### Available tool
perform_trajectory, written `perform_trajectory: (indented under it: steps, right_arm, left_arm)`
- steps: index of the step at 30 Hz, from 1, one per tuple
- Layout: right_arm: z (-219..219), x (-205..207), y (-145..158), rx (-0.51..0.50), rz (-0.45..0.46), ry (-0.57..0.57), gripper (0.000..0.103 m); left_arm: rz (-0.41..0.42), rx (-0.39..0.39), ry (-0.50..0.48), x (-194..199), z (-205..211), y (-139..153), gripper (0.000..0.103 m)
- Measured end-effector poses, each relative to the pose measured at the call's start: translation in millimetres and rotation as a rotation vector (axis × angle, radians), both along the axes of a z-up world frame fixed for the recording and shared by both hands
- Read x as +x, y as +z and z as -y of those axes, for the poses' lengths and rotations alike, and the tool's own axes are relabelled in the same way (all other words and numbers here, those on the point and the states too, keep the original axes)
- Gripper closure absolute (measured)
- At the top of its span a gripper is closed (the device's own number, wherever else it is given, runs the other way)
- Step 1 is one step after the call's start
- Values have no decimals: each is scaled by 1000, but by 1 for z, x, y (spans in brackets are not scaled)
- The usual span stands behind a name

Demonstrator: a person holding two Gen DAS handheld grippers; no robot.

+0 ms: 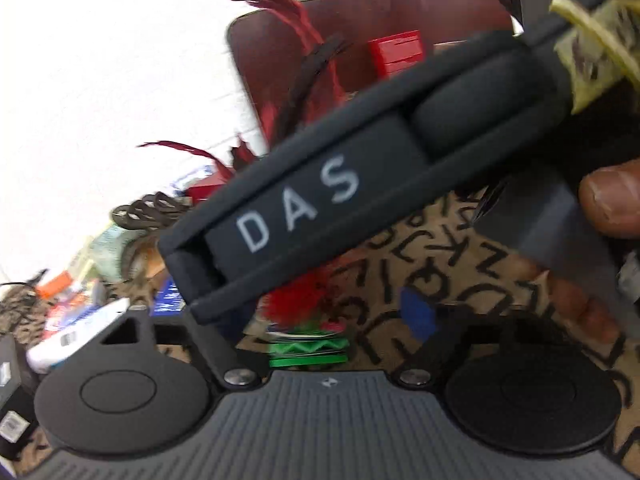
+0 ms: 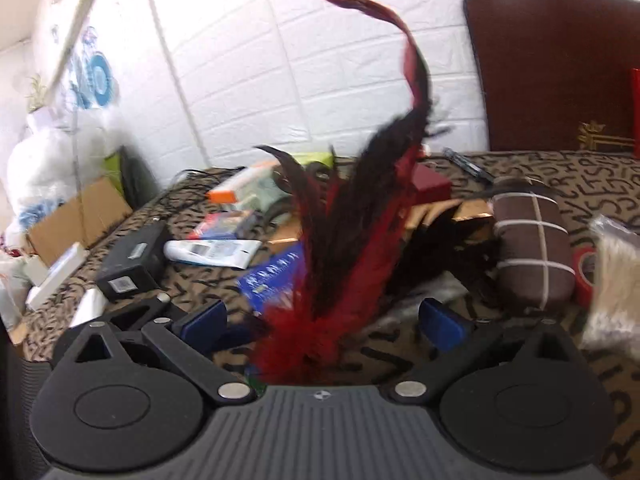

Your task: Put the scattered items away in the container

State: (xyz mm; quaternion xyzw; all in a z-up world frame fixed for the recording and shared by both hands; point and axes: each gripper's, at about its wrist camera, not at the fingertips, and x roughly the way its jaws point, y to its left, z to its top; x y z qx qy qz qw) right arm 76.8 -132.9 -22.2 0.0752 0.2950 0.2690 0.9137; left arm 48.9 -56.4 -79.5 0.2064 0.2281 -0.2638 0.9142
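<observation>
In the right wrist view, a red and black feather bunch (image 2: 352, 216) stands upright between the blue fingertips (image 2: 444, 324) of my right gripper (image 2: 324, 326), whose jaws stand wide apart. In the left wrist view, the other gripper's black body marked "DAS" (image 1: 296, 208) crosses the frame and hides much. My left gripper (image 1: 332, 316) shows one blue pad (image 1: 418, 312); its jaws look apart. The feathers (image 1: 296, 40) rise behind the black body, and their base with a green and white band (image 1: 308, 346) sits between the jaws. No container is clearly identifiable.
The surface is a tan cloth with black letters (image 2: 580, 184). On it lie a black box (image 2: 132, 260), a white packet (image 2: 212, 252), a blue box (image 2: 272, 280), a brown bundle tied with white string (image 2: 532, 248), red tape (image 2: 584, 272) and a red box (image 2: 432, 184). A dark headboard (image 2: 560, 64) stands behind.
</observation>
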Motion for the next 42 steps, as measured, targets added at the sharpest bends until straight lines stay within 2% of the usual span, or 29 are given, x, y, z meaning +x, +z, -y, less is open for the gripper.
perform_trajectory:
  steps: [1,3,5,6,8,9,10,13,14,16,25,30,34,40,42]
  right_arm:
    - [3,-1,-1,12,-7,4,0]
    - [10,-4,-4,56,11,37,2]
    - [12,-2,-4,50,11,25,45]
    - [14,2,-6,67,-5,39,88]
    - [22,11,-11,153,-68,76,87]
    - [25,13,-12,172,-74,83,87]
    - [27,11,-11,183,-63,90,87]
    - [30,0,-2,202,-19,93,88]
    - [29,-4,2,202,-1,91,89]
    - [31,-11,13,201,28,94,89]
    - [52,-30,77,175,174,56,89]
    - [101,-49,110,157,251,-55,88]
    - [157,-64,125,135,287,-184,88]
    - [241,-69,120,100,247,-374,87]
    - [261,-66,111,91,216,-421,83]
  left_arm:
    - [-9,-1,-7,1,1,-1,40]
    - [-7,2,-6,2,2,-4,40]
    - [-9,-1,-5,4,2,-5,40]
    - [-10,-3,-5,5,2,-5,40]
    - [-18,-5,-4,8,2,-7,40]
    - [-19,-9,-3,9,1,-7,40]
    - [-16,-13,-1,9,0,-7,44]
    - [-7,-51,23,12,-7,-3,72]
    - [-19,-87,25,14,-11,1,75]
    - [-14,-137,35,15,-18,11,77]
    - [98,-199,-50,4,-2,72,77]
    - [132,-226,-162,-2,47,107,77]
    - [136,-247,-273,-6,109,126,77]
    - [64,-248,-383,-11,207,127,77]
    - [32,-232,-395,-11,233,121,77]
